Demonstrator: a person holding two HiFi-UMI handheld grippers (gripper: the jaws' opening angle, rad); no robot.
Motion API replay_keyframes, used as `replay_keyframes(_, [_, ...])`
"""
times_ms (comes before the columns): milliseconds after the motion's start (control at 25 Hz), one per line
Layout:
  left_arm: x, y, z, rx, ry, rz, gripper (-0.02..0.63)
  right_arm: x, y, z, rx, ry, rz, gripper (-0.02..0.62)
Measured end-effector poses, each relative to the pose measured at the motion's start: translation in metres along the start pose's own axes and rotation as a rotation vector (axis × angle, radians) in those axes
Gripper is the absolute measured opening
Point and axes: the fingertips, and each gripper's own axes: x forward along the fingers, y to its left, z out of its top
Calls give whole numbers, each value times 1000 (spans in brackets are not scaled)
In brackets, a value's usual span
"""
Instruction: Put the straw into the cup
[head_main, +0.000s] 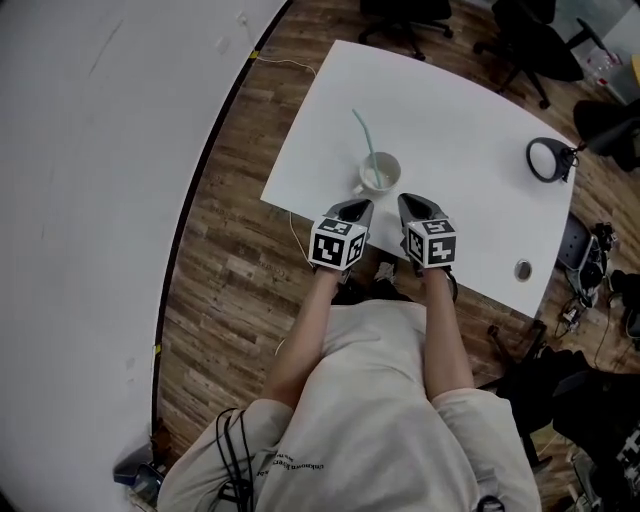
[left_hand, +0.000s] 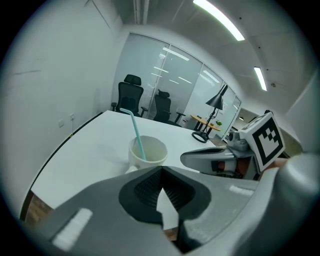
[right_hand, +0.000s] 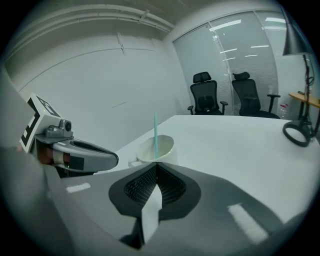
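Left gripper (head_main: 357, 207) and right gripper (head_main: 411, 203) show ribbed dark jaws pressed together, empty; thin teal straw (head_main: 362, 138) leans in round white cup (head_main: 397, 166).

Bright ceiling light strips (left_hand: 218, 19) light the room evenly, leaving a soft shadow beside the cup (left_hand: 148, 152). Both gripper views bend strongly and go black at their round edges.

No word or number can be read; the cubes (head_main: 338, 245) on the left gripper (head_main: 358, 208) and right gripper (head_main: 414, 204) carry only black-and-white square patterns (no letters); small print on the person's shirt (head_main: 380, 400) is too blurred to read.
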Motion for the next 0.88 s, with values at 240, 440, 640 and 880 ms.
replay_keyframes(240, [-27,-16,-13,41,-3,-59,1,-28,6,-20,35,-43,-109,26])
replay_keyframes(440, [-43,-12,-19,62,-8,-69,0,-36,22,-25,15,-59,-151,26])
replay_keyframes(640, [-60,-11,-18,49,-74,-77,1,-48,43,-34,-100,-82,-189,25])
replay_keyframes(880, [-76,-16,-27,77,-88,-90,1,-59,45,-57,-91,-76,-199,23])
